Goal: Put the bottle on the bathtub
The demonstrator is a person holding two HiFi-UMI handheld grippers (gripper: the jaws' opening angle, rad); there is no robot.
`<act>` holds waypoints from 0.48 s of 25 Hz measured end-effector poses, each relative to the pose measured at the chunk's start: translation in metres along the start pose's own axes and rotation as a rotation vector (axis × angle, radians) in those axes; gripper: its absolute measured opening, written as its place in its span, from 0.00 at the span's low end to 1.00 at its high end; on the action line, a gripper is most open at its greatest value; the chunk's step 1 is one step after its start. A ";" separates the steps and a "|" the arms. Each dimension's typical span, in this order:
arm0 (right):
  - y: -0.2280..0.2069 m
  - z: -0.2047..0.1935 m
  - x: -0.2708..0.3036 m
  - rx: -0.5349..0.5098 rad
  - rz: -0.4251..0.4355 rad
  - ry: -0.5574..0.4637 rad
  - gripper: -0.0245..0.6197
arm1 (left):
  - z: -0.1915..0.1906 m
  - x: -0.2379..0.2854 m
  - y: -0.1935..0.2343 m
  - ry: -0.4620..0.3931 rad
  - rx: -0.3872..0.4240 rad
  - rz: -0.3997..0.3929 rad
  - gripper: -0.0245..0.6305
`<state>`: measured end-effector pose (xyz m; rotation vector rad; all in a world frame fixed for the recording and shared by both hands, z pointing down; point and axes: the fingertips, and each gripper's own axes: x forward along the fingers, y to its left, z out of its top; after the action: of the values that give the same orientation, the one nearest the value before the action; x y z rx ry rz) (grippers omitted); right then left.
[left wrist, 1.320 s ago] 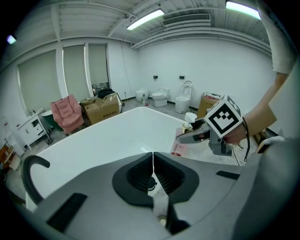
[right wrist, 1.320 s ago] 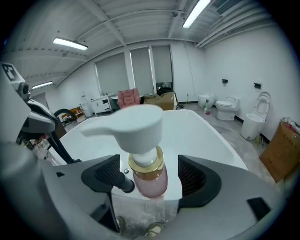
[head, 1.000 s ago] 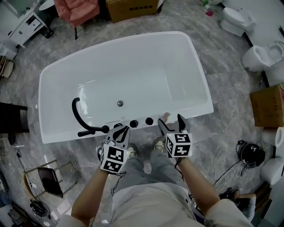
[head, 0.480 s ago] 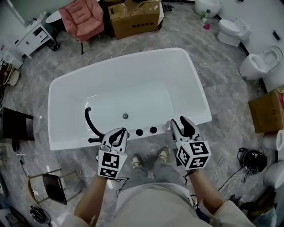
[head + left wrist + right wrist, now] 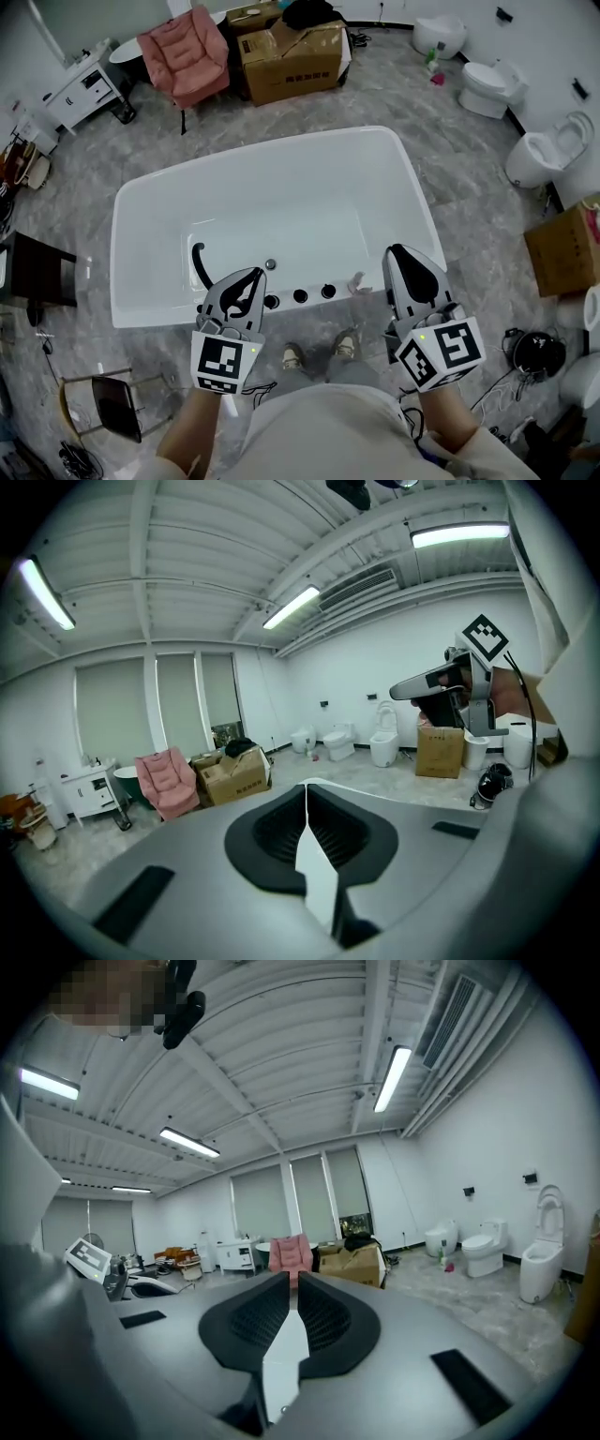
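The white bathtub [image 5: 394, 178] fills the middle of the head view. A black spout [image 5: 199, 266] and three black knobs [image 5: 300, 296] sit on its near rim. Just right of the knobs lies a small pale object [image 5: 356, 281], too small to tell whether it is the bottle. My left gripper [image 5: 254, 275] [image 5: 306, 787] is shut and holds nothing, with its tips over the near rim. My right gripper [image 5: 399, 251] [image 5: 292, 1279] is also shut and holds nothing, right of the pale object. Both gripper views look level across the room and show neither tub nor bottle.
Behind the tub stand a pink armchair [image 5: 184, 52] and cardboard boxes [image 5: 292, 54]. Toilets [image 5: 493, 84] line the right wall, with small bottles [image 5: 433, 62] on the floor nearby. A box [image 5: 561, 246] and cables [image 5: 532, 352] lie right; a dark seat [image 5: 36, 272] stands left.
Both grippers have drawn back from the tub rim toward the person and tilted upward. The head view has lifted, so more of the room behind the tub shows.
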<state>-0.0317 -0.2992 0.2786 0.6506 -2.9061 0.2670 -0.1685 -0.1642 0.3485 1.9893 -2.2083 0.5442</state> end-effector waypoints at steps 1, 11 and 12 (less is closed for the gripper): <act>0.004 0.008 -0.001 -0.014 0.011 -0.012 0.12 | 0.008 -0.001 0.001 -0.016 0.005 0.002 0.07; 0.042 0.042 0.000 -0.141 0.107 -0.052 0.08 | 0.069 -0.024 0.020 -0.153 0.015 0.055 0.07; 0.043 0.041 0.001 -0.143 0.109 -0.052 0.08 | 0.071 -0.025 0.021 -0.160 0.010 0.060 0.07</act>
<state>-0.0558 -0.2700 0.2329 0.4849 -2.9799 0.0543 -0.1758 -0.1634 0.2707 2.0436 -2.3681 0.4171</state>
